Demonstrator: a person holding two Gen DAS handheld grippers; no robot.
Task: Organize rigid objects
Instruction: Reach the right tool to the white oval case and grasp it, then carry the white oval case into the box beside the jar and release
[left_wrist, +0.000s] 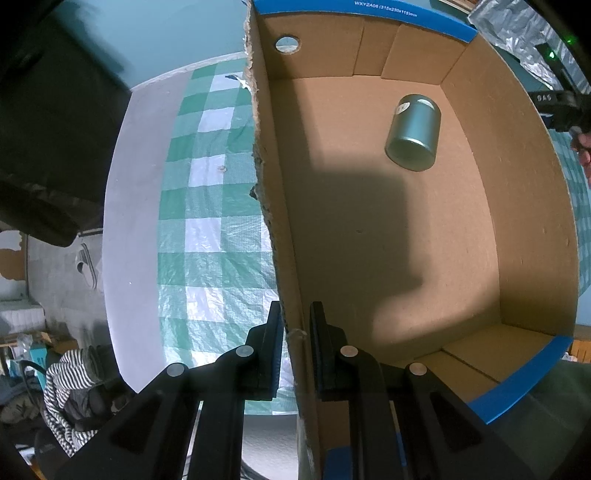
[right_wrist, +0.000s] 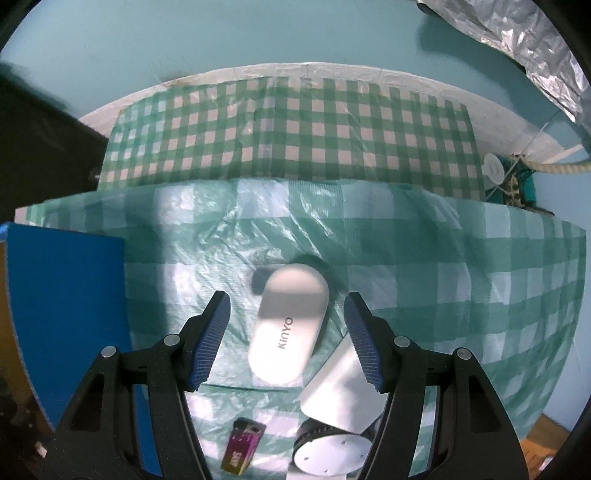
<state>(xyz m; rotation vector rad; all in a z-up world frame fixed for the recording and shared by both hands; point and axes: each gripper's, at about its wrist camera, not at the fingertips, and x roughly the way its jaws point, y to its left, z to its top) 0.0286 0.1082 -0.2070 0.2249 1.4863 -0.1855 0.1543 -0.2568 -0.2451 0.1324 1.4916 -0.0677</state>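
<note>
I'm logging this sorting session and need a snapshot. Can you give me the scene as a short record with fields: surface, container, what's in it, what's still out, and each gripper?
surface: green-and-white checked cloth
container: open cardboard box with blue-taped rim
in container: one teal metal tin, lying on its side
still out: white KINYO case, white device beside it, small purple item
left gripper: shut on the box's torn side wall
right gripper: open, jaws either side of the KINYO case, not touching it
</note>
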